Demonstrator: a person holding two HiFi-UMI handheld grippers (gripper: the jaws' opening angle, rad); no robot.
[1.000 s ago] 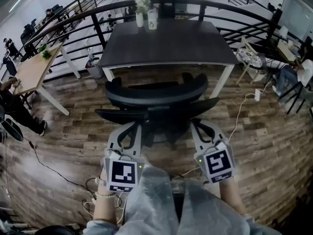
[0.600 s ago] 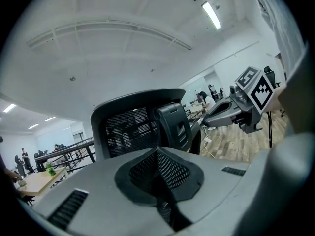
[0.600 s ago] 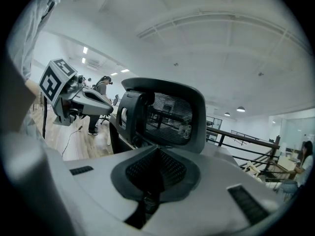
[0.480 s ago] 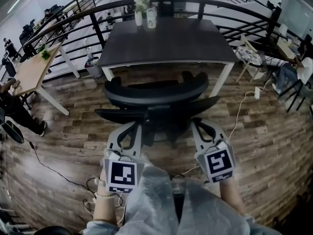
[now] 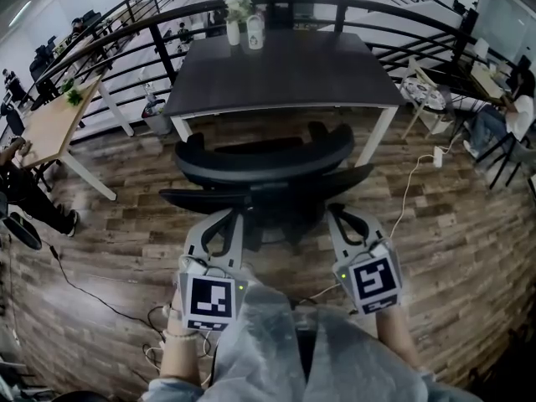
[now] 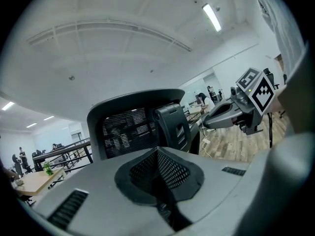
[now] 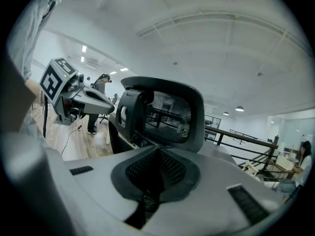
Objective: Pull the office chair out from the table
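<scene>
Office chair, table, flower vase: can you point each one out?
office chair point(image 5: 264, 162): head view, top edge of its backrest.
table point(image 5: 285, 74): head view, bare middle of its dark top.
flower vase point(image 5: 233, 32): head view, its white body.

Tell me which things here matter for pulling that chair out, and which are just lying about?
For the job:
- office chair
- dark table it sits at
- left gripper and right gripper, both shut and empty

Just lying about:
- flower vase and bottle on the dark table
- wooden table off to the left
</scene>
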